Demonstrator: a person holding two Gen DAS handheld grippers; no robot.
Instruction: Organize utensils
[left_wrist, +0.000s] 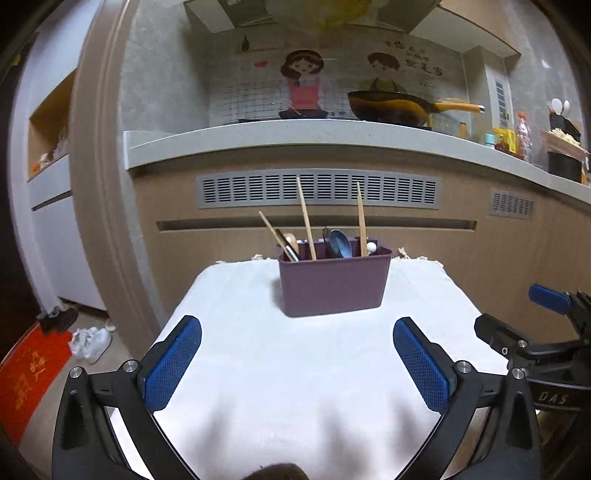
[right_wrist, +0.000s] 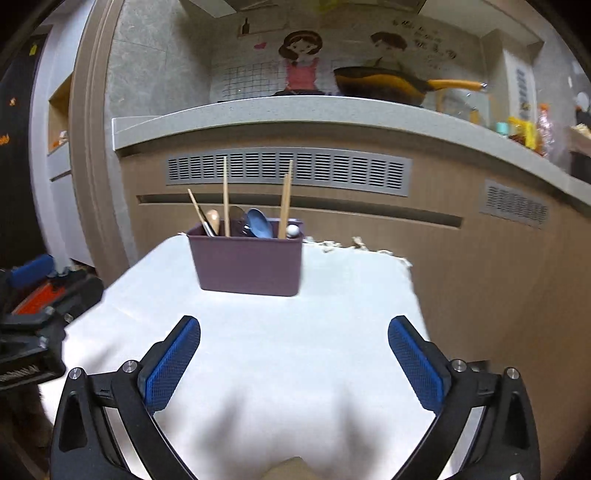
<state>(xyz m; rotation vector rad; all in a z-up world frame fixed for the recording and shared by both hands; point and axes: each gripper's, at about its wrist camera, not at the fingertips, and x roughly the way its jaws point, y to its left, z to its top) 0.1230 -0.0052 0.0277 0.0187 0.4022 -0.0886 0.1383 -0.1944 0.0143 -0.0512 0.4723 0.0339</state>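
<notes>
A purple utensil holder stands at the far end of a white cloth-covered table. It holds wooden chopsticks, a blue spoon and other utensils. My left gripper is open and empty, well short of the holder. In the right wrist view the holder sits ahead and a little left. My right gripper is open and empty above the cloth. The right gripper also shows at the right edge of the left wrist view, and the left gripper shows at the left edge of the right wrist view.
A kitchen counter with a yellow-handled wok and bottles runs behind the table. Cabinet fronts with vent grilles stand just past the table's far edge. Shoes and a red mat lie on the floor at left.
</notes>
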